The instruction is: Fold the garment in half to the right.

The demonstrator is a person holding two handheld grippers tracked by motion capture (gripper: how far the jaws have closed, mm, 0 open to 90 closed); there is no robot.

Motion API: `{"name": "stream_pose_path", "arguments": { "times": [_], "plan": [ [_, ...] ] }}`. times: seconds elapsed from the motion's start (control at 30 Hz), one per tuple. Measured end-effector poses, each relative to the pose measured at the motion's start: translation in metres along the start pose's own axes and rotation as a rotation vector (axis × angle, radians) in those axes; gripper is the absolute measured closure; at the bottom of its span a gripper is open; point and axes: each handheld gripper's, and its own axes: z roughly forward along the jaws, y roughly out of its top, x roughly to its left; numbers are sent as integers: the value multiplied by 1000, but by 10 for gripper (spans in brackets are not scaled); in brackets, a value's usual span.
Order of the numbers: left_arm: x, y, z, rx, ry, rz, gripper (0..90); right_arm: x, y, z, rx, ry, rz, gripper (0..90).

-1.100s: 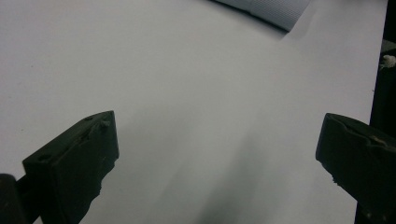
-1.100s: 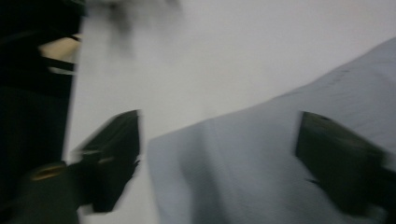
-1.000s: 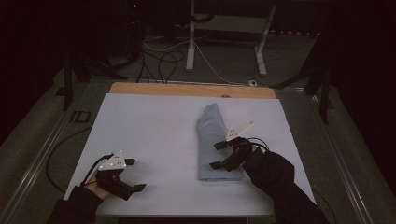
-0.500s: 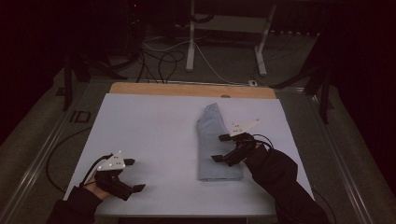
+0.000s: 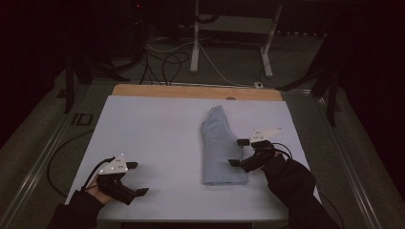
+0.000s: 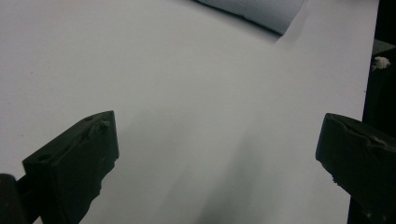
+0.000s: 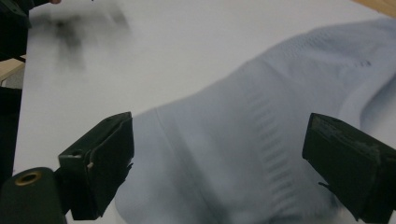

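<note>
Lying flat on the white bench (image 5: 157, 143), right of centre, a folded pale-blue knit garment (image 5: 220, 148) is seen — soft, light, limp by judgement, likely to sag if lifted. The right claw (image 5: 241, 152) is held wide at its right edge; a pinch through the near hem is advised. The left claw (image 5: 136, 179) is held wide over bare bench, well apart.

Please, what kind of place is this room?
Probably a dim lab or recording workspace: a white-topped work table holding a folded pale blue knitted cloth, loose black and white cables on the floor, and a white metal desk frame behind.
</note>
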Motion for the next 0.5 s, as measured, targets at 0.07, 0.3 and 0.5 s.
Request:
{"name": "stream_pose_path", "arguments": {
  "times": [0.07,0.3,0.5],
  "plan": [
    [0,0,0,-3,0,-3,4,0,-7,-2,2,-15,2,89],
    [-1,0,-1,-7,-1,2,4,-1,-33,-10,4,-50,34,89],
    [-1,0,1,0,-3,9,4,-1,-53,-21,6,-98,70,89]
  ]
}}
